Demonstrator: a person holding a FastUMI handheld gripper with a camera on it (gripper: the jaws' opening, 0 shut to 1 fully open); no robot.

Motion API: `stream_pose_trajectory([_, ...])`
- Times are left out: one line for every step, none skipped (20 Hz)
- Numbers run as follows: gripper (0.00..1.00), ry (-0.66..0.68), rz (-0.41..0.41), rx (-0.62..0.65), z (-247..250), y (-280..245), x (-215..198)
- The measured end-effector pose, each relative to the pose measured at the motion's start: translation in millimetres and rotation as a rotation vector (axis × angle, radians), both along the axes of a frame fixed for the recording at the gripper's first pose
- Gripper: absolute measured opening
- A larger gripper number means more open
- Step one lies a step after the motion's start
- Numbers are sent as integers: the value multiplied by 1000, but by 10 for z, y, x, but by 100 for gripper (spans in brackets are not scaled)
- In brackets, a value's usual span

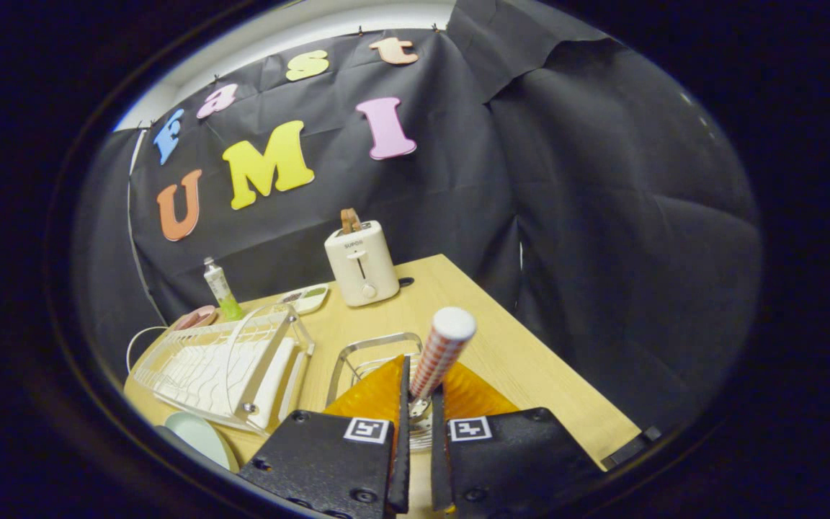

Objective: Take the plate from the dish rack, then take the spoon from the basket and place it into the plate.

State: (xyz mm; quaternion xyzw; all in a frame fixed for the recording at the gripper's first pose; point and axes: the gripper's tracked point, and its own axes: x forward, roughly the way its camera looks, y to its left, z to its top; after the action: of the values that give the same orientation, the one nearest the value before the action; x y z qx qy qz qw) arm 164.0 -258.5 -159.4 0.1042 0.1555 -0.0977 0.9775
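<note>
Gripper view, from the biggest thing down: a light wooden table fills the floor of the booth, running back to the black cloth wall. On it, well to the left of the fingers, stands a white wire dish rack, its frame tilted in the fisheye and its slots bare as far as can be seen. Just in front of the rack, beside the left finger, lies a pale green round plate, flat on the table and partly cut off from sight. Further back, near the wall, stands a cream two-slot toaster with a brown slice sticking up from its top. Just ahead of the fingers sits a metal wire basket, its rim curving round behind them. To the left of the toaster lies a small white tray with dark and green patches in it, and left of that a white tube with a green end stands upright beside a pink round dish behind the rack.

The gripper is nearly closed, both fingers pressing on the spoon with the red-and-white checked handle. The handle rises steeply from between the fingers, leaning a little right, its white rounded end uppermost over the basket. The spoon's bowl is hidden low between the fingers.
</note>
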Motion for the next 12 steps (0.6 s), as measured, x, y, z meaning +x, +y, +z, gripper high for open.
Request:
stream_pose_trajectory([16, -9, -3, -26, 85, 16, 2])
stream_pose_trajectory([15, -22, 3, -38, 160, 62, 6])
stream_pose_trajectory([15, -32, 5, -52, 237, 88, 15])
stream_pose_trajectory([14, -39, -3, -67, 302, 87, 10])
stream_pose_trajectory([14, -49, -9, -80, 393, 96, 1])
stream_pose_trajectory([14, -64, -13, -90, 454, 115, -22])
stream_pose_trajectory([13, -83, -19, -101, 549, 116, -32])
stream_pose_trajectory([13, -101, -30, -114, 625, 111, -46])
stream_pose_trajectory([12, -115, -51, -129, 715, 84, -58])
stream_pose_trajectory([12, -124, -64, -142, 796, 78, -98])
stream_pose_trajectory([12, -134, -70, -144, 895, 88, -155])
stream_pose_trajectory([12, -142, -81, -144, 1004, 98, -180])
